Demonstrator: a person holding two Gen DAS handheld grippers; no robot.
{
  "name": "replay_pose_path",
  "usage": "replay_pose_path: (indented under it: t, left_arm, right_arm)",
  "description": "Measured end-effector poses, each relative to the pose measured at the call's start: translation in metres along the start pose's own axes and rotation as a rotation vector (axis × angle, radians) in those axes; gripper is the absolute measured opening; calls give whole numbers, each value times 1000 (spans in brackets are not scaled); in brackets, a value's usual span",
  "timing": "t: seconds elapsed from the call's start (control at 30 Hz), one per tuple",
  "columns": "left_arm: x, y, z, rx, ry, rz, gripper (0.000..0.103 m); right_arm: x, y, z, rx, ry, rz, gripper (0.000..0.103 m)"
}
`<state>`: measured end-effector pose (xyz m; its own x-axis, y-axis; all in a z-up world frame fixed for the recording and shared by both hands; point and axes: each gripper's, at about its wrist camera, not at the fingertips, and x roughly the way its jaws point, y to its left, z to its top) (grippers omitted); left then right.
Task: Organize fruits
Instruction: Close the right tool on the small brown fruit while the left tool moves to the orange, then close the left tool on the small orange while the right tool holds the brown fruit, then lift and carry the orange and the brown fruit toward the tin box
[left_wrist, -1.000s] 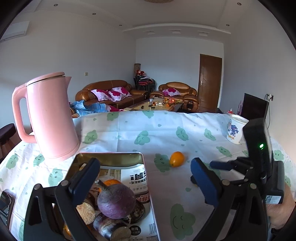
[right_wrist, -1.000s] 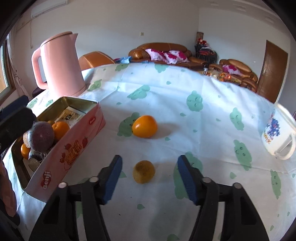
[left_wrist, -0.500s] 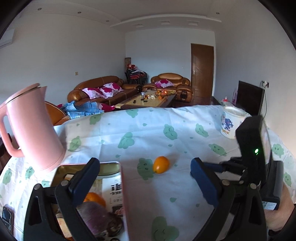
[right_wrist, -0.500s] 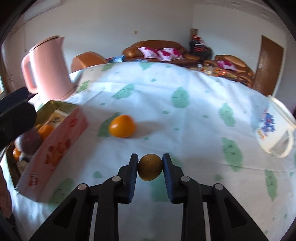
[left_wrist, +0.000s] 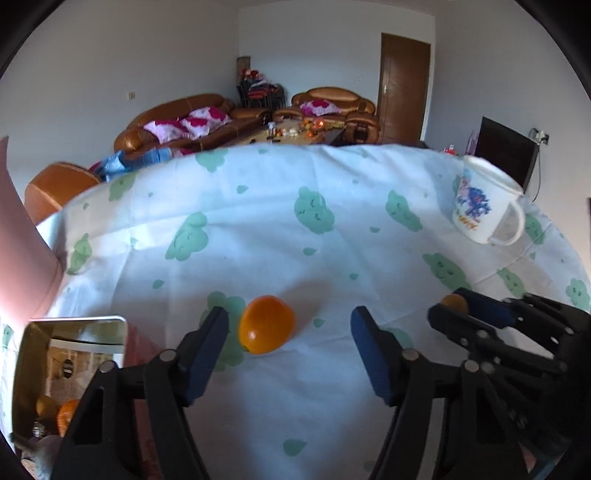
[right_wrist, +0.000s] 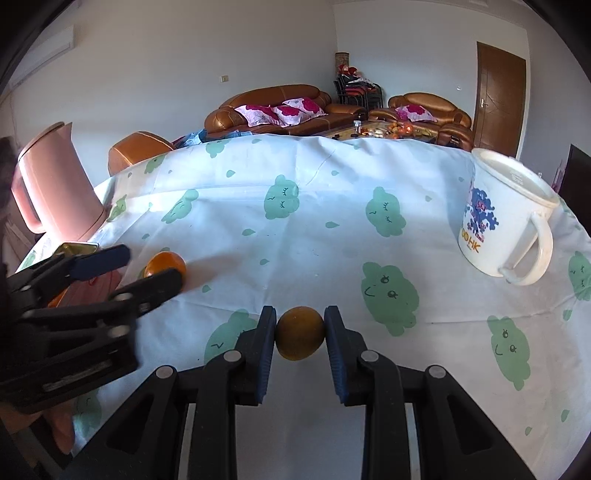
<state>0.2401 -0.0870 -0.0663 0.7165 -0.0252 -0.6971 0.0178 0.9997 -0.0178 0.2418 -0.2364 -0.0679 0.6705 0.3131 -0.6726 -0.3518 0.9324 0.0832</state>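
An orange fruit (left_wrist: 266, 329) lies on the white tablecloth with green clouds. My left gripper (left_wrist: 290, 345) is open, and the orange sits between its fingers, nearer the left one. The orange also shows in the right wrist view (right_wrist: 165, 264). My right gripper (right_wrist: 300, 334) is shut on a small brownish-yellow fruit (right_wrist: 300, 333), held just above the cloth. It shows at the right of the left wrist view (left_wrist: 453, 303). A metal tin (left_wrist: 75, 325) with fruits inside sits at the lower left.
A pink kettle (right_wrist: 51, 188) stands at the left behind the tin. A white mug (right_wrist: 506, 218) with a blue print stands at the right. Sofas and a brown door are beyond the table's far edge.
My right gripper has closed on the small brownish-yellow fruit and lifted it a little. My left gripper has moved right from over the tin and forward to the orange.
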Motion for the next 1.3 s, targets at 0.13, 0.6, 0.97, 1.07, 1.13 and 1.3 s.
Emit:
replay_pose_path:
  t: [0.13,0.6,0.97,1.07,1.13,1.3]
  left_arm:
    - [16,1,3,1,10,35,59]
    - [39,17,4,-54,103,-12,36]
    - [9,7,-3,-4,3,-30,36]
    - [1,5,-5,10,-25,-24,36]
    - [-4,4,-6,17,-43,-22,36]
    - [-13,1,-8,30,-84,-15,36]
  right_arm:
    - [-1,1,0,-7,-6,8,29]
    - [-4,3,-1,-17,-23,28,29]
    - [-14,5,-2,-32,-74,47,29]
    - [-17,6,-2,-36,-90,50,29]
    - [-19,6,-2,-38,-100,53,29]
    - [-24,8,-2,-47,-129,57,29]
